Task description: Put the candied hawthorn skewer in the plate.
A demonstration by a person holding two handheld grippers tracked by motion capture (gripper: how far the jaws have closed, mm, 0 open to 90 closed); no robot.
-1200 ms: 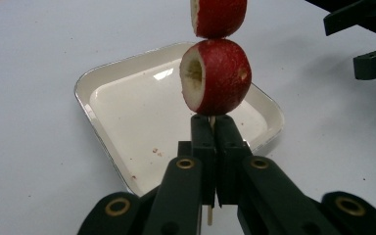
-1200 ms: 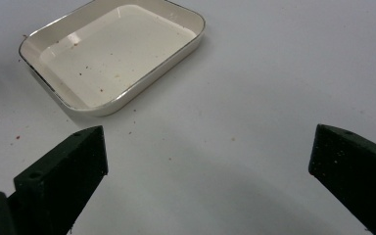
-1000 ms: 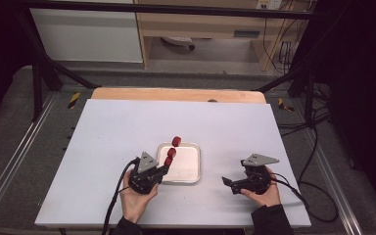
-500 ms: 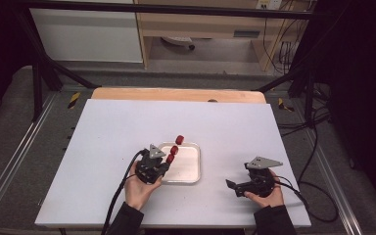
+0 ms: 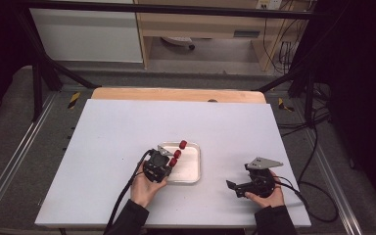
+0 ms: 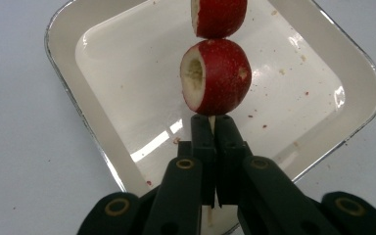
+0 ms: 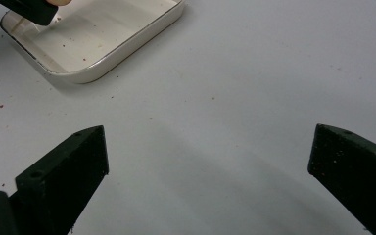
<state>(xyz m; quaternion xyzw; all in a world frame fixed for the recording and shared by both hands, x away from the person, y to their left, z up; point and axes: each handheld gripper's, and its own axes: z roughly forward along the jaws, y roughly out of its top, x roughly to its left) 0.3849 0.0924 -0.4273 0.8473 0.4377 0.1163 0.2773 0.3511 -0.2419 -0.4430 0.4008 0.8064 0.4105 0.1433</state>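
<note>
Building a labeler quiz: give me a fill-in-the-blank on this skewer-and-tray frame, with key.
1. The left gripper is shut on a thin wooden ____ threaded with red fruit pieces.
2. The skewered fruit is held over the white rectangular enamel ____.
3. The right gripper's jaws stand ____ over the bare white table.
4. In the high view, ____ red pieces show on the stick.

Missing words: skewer; tray; open; three

Left hand-held gripper (image 5: pixel 169 164) holds red-fruit skewer (image 5: pixel 177 153) over white tray (image 5: pixel 191 172).
</note>
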